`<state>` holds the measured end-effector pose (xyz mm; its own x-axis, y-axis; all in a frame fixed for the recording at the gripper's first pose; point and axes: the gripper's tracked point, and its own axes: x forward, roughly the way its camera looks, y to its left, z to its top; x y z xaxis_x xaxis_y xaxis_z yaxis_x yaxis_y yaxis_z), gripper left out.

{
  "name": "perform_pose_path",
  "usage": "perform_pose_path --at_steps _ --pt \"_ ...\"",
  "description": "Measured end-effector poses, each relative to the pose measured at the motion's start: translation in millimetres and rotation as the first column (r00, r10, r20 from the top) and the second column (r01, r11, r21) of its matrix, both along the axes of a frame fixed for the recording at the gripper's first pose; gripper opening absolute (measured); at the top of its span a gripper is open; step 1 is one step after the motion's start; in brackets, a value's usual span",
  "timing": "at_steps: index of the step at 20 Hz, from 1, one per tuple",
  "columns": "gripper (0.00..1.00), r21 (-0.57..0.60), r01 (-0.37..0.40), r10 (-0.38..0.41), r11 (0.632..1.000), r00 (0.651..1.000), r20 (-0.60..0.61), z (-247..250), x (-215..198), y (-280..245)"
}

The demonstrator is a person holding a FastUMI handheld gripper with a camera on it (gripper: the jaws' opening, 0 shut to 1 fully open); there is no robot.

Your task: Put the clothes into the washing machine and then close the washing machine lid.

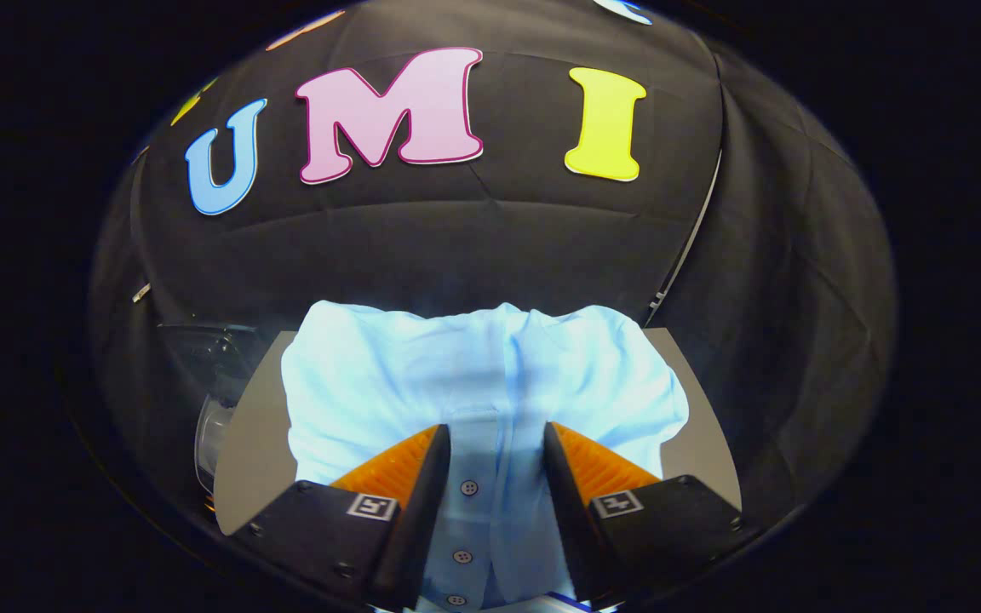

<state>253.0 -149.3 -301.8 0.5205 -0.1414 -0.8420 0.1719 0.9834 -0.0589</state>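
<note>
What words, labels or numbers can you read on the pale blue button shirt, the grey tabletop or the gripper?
No readable text on any of them.
Pale blue button-up shirt: no label or print shows.
Gripper: open, fingers either side of the shirt's button strip; each carries a square patterned marker, a code, not words.
Grey tabletop: no writing.

Gripper (495, 451) points forward and slightly down, its two fingers (405, 468) spread apart with a clear gap between them. Fingertips sit level with each other, ribbed inner pads facing inward across the gap. Nothing pinched; neither pad visibly presses anything. No hand or sleeve seen.
</note>
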Motion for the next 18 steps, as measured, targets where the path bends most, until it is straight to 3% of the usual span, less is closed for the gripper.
perform_pose_path --at_steps 3,6,7,13,18 --pt "0.25 0.006 0.014 -0.014 1.0 1.0 0.005 0 1 1" --pt "0.25 0.003 0.025 -0.025 1.0 1.0 0.019 7 5 -4" --pt "0.06 0.024 0.039 -0.04 0.999 0.999 0.026 4 1 -1" --pt "0.06 0.019 0.071 -0.073 0.997 0.995 0.07 13 -4 -6" --pt "0.05 0.046 0.078 -0.083 0.996 0.989 0.124 49 -20 -4"
